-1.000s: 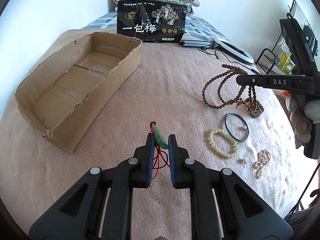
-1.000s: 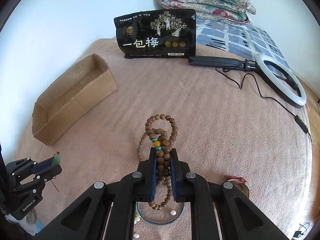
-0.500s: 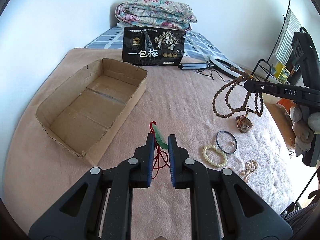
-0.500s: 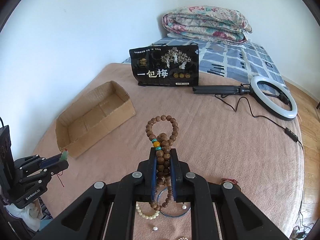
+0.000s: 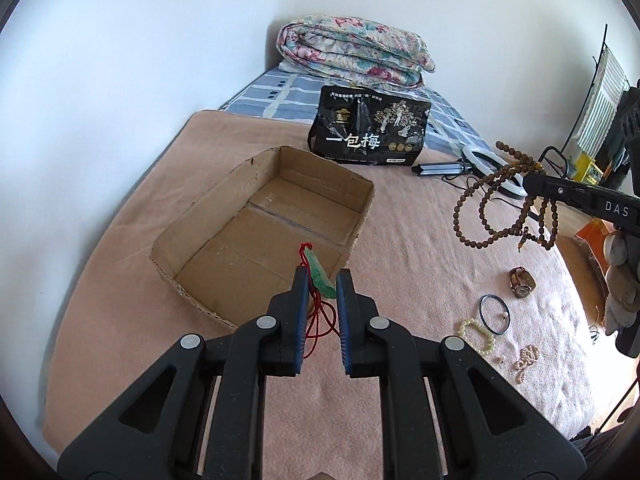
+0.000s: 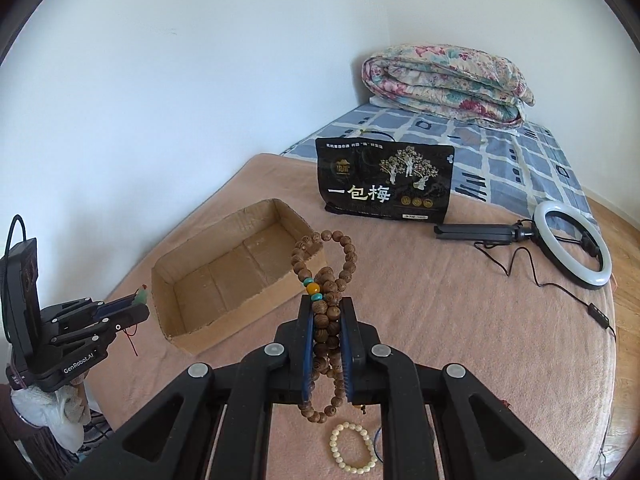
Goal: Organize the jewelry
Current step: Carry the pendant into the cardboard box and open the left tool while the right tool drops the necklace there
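My left gripper (image 5: 322,278) is shut on a green jade pendant (image 5: 320,276) with a red cord (image 5: 318,322) hanging below, held in the air just before the near end of the open cardboard box (image 5: 362,216). My right gripper (image 6: 327,306) is shut on a long wooden bead necklace (image 6: 326,276), lifted off the bed; its loops hang at the right in the left wrist view (image 5: 504,208). The box also shows in the right wrist view (image 6: 188,334), with the left gripper (image 6: 138,304) at its near left corner.
On the pink blanket (image 5: 420,248) lie a watch (image 5: 522,282), a dark bangle (image 5: 494,314), a cream bead bracelet (image 5: 476,332) and a pearl piece (image 5: 526,358). A black snack bag (image 6: 386,184), ring light (image 6: 572,244) and folded quilt (image 6: 444,84) sit farther back.
Both grippers have risen from the blanket with their jewelry. The left one has moved towards the box's near end; the bead necklace now hangs free in the air.
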Action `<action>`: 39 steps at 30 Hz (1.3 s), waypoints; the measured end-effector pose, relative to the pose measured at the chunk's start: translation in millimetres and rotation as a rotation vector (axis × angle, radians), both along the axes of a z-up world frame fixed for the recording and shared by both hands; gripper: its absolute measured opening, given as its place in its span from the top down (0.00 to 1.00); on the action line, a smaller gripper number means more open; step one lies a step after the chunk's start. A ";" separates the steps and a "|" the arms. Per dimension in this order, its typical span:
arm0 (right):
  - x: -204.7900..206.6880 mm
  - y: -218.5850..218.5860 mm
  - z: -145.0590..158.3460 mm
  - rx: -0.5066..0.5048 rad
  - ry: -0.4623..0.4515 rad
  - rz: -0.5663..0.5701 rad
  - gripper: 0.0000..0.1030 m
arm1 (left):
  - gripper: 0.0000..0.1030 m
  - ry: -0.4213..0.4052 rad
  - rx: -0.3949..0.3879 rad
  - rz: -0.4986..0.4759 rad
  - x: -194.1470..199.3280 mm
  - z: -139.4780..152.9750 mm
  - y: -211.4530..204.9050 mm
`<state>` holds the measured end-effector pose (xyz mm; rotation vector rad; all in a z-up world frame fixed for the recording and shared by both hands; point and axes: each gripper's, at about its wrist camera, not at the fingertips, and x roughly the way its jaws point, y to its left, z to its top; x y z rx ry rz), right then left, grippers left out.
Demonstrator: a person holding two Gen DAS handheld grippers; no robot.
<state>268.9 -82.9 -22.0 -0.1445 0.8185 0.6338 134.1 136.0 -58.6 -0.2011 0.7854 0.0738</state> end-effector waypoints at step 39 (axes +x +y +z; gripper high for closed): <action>72.9 158.2 -61.9 0.007 0.076 0.033 0.91 | 0.88 0.137 -0.015 0.094 56.3 -56.8 69.4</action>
